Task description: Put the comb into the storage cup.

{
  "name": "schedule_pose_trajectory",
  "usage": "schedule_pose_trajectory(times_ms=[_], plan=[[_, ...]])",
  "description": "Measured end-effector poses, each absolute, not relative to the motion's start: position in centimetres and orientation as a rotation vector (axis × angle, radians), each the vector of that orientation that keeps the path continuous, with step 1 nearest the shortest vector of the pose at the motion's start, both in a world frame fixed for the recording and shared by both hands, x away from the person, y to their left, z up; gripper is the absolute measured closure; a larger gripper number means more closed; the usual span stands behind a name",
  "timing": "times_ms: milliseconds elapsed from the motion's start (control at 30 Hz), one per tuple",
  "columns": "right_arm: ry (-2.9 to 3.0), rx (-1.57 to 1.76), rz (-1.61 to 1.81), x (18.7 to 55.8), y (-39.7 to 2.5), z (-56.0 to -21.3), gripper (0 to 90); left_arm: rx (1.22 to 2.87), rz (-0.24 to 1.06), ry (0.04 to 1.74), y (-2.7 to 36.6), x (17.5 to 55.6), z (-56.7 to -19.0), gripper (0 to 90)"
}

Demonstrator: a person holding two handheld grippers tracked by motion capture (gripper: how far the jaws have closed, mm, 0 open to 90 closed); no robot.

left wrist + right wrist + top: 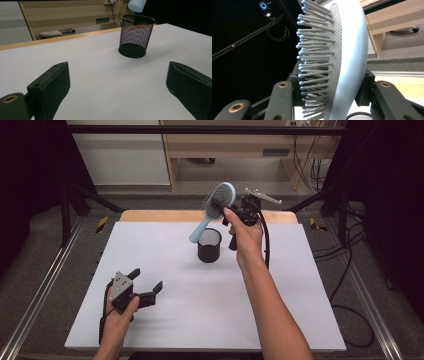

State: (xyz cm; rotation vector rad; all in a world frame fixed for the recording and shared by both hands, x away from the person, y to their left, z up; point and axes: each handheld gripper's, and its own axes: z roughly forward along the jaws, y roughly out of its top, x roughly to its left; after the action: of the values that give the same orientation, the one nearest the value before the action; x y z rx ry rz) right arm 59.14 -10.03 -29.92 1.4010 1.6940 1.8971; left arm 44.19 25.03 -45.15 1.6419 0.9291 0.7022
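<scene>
R gripper (226, 211) grips hairbrush (216, 205), handle down-left.

Hairbrush (136, 5) handle cut off at top edge

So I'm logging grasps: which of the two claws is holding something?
The right claw, raised above the mesh cup, is clamped on the blue hairbrush. The left claw sits open and empty near the table's front.

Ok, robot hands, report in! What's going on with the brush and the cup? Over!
Right gripper shut on the hairbrush, handle end above the mesh cup. Left gripper open, resting on the table. Nothing in the way.
</scene>
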Motion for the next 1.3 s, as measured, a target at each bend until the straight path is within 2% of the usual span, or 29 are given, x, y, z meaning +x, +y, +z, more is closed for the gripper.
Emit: schedule_pose_trajectory(times_ms=[1300], plan=[[1.624,1.385,1.792,59.7,-12.3,-29.9,53.7,1.529,0.751,0.963,27.0,44.2,-44.5,5.7]])
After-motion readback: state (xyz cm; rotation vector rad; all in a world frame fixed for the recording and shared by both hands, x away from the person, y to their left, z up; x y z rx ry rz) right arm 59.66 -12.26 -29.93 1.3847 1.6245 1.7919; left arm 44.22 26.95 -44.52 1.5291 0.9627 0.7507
